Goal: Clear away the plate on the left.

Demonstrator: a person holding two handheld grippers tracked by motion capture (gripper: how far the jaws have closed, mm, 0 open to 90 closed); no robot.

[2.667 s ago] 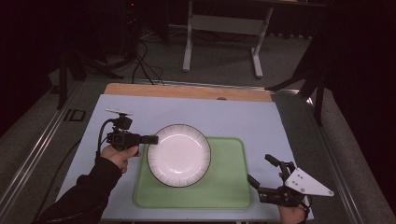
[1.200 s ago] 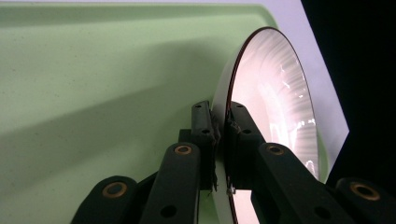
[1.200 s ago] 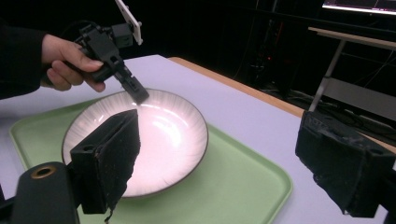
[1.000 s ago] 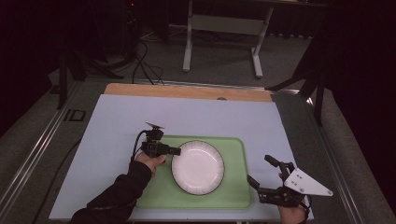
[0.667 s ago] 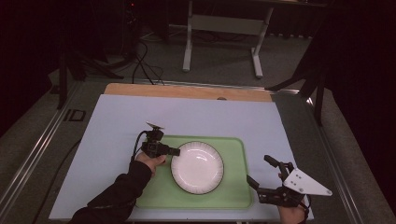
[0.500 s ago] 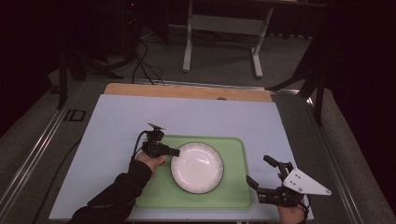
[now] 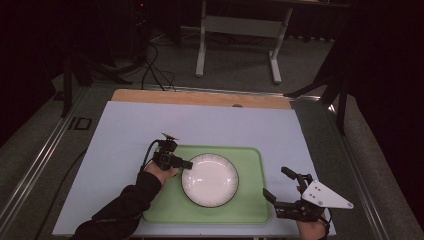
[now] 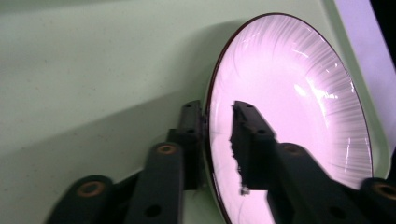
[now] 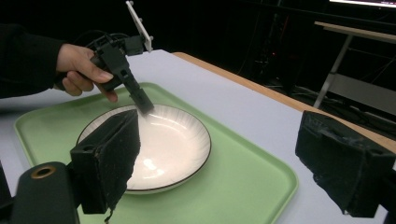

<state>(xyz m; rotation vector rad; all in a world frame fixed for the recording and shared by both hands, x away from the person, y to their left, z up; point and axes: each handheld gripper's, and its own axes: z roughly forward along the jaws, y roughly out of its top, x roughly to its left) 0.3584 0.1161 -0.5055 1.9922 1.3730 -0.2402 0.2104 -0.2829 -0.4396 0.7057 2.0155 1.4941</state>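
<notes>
A white plate with a dark rim lies flat in the middle of the green tray. My left gripper reaches in from the plate's left side and is shut on its rim. In the left gripper view one jaw sits under the plate and the other on its inner face, with the tray behind. My right gripper stands open off the tray's right edge, holding nothing. The right gripper view looks between its wide-apart jaws at the plate, the tray and the left gripper.
The tray rests on a pale blue mat that covers the table, with a wooden strip along the far edge. Beyond it stand a grey frame's legs and cables on the dark floor.
My left gripper carried the plate from the tray's left edge to its middle and set it flat. Over the last second it has barely shifted. The right gripper stayed put.
</notes>
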